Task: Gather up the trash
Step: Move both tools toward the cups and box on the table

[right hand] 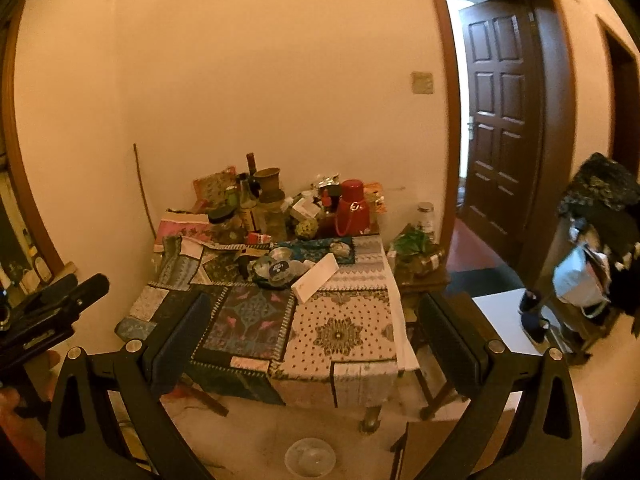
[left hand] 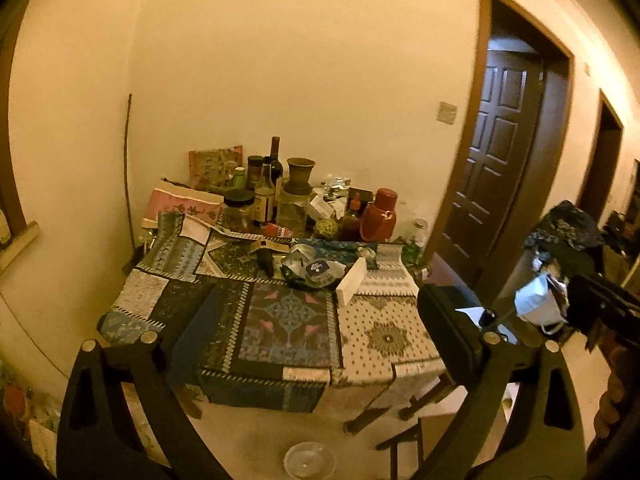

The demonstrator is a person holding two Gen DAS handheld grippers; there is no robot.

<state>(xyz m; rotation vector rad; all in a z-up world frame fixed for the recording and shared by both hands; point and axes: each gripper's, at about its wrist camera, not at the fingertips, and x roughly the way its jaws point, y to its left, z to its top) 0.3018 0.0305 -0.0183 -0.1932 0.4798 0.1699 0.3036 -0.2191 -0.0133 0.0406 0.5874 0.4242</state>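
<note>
A table under a patchwork cloth (left hand: 288,320) (right hand: 340,332) stands ahead against the wall. Near its middle lies a heap of crumpled wrappers with a round dark lid (left hand: 316,270) (right hand: 278,270), and a long white box (left hand: 352,280) (right hand: 316,278) leans beside it. A clear plastic bowl (left hand: 310,460) (right hand: 310,458) sits on the floor in front. My left gripper (left hand: 320,300) is open and empty, well short of the heap. My right gripper (right hand: 316,300) is also open and empty, beside the left one. Each gripper's body shows at the edge of the other's view.
Bottles, jars and a red flask (left hand: 380,216) (right hand: 352,208) crowd the table's back edge. A low stand with a green plant (right hand: 416,252) is right of the table, then an open doorway (right hand: 500,120). A cluttered rack with a white bag (right hand: 576,280) stands far right.
</note>
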